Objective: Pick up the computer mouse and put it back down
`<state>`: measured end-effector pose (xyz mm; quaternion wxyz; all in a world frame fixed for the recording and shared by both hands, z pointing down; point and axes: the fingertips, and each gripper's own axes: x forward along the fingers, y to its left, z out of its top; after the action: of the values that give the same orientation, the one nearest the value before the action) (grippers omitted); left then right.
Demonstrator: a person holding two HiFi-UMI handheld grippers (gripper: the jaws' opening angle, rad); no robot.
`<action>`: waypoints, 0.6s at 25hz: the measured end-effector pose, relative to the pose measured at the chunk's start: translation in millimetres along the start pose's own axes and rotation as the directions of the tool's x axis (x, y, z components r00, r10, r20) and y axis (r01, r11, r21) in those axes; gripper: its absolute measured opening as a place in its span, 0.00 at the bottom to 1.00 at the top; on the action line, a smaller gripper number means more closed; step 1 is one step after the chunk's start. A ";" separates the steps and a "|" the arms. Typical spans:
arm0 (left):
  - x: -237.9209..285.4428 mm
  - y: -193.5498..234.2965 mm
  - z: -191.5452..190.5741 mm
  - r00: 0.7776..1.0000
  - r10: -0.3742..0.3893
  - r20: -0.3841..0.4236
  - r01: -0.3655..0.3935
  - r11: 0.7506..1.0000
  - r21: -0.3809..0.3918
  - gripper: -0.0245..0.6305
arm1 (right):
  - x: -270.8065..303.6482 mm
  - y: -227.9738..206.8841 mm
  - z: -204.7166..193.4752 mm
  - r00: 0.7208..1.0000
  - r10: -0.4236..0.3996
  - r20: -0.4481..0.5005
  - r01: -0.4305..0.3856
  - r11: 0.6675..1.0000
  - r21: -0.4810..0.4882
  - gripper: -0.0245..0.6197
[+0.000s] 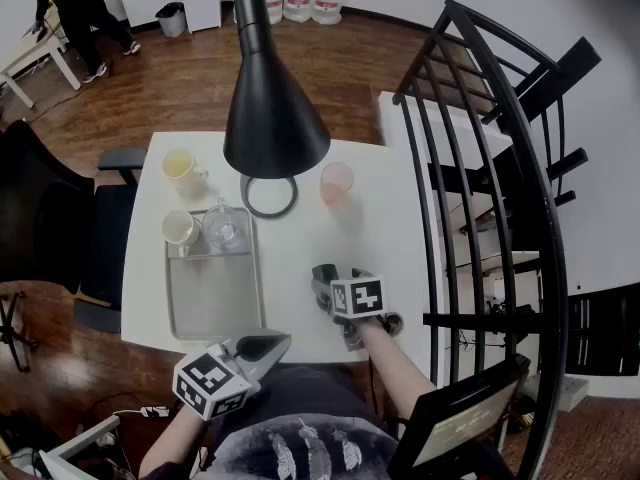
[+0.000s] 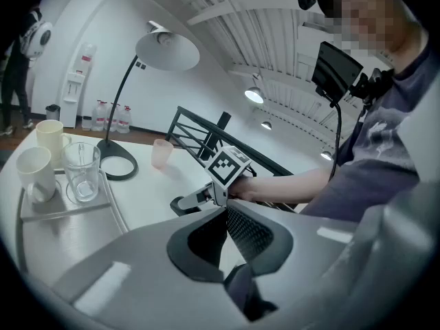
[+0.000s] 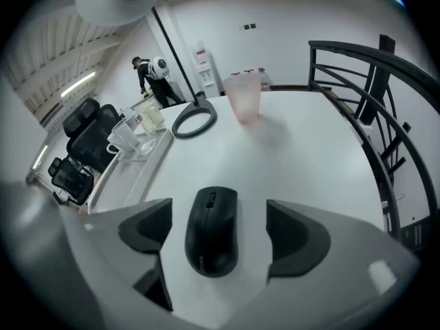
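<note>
The computer mouse [image 3: 212, 234] lay flat on the white desk [image 1: 300, 253], towards its near right side, wheel end pointing to the far side; the right gripper [image 3: 218, 212] was tilted steeply down over it with its jaws spread wide, one on each side of the mouse, and a strip of bare desk showed between each pad and the mouse, so it held nothing; the left gripper [image 2: 225, 215] hung off the near edge of the desk, to the near left, its jaws brought together at the tips with nothing between them; on the left side of the desk lay a grey tray [image 1: 212, 303], with a white mug [image 1: 180, 228] and a clear glass [image 1: 223, 230] at its far end, and a pale yellow mug [image 1: 181, 166] stood on the desk just beyond it; a black lamp [image 1: 272, 93] rose from its ring base at the far middle, and a pink cup [image 1: 337, 181] stood just right of that base; a black railing [image 1: 490, 168] ran along the right of the desk
</note>
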<state>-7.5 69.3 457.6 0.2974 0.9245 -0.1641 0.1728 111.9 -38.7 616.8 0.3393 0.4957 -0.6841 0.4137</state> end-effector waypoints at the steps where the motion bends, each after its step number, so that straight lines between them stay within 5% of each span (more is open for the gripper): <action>1: -1.9 1.2 1.4 1.000 0.003 0.005 -0.003 1.000 -0.002 0.06 | 2.6 1.8 -0.5 1.000 -0.009 -0.003 0.009 1.000 -0.002 0.70; 15: -14.4 17.8 -9.5 0.999 0.036 -0.004 -0.036 0.999 -0.008 0.06 | 30.7 4.1 -25.9 0.974 -0.157 -0.163 0.149 0.987 -0.065 0.68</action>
<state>-29.6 64.2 467.6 0.2985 0.9199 -0.1808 0.1790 100.8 -26.8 653.8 0.4391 0.5015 -0.6236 0.4085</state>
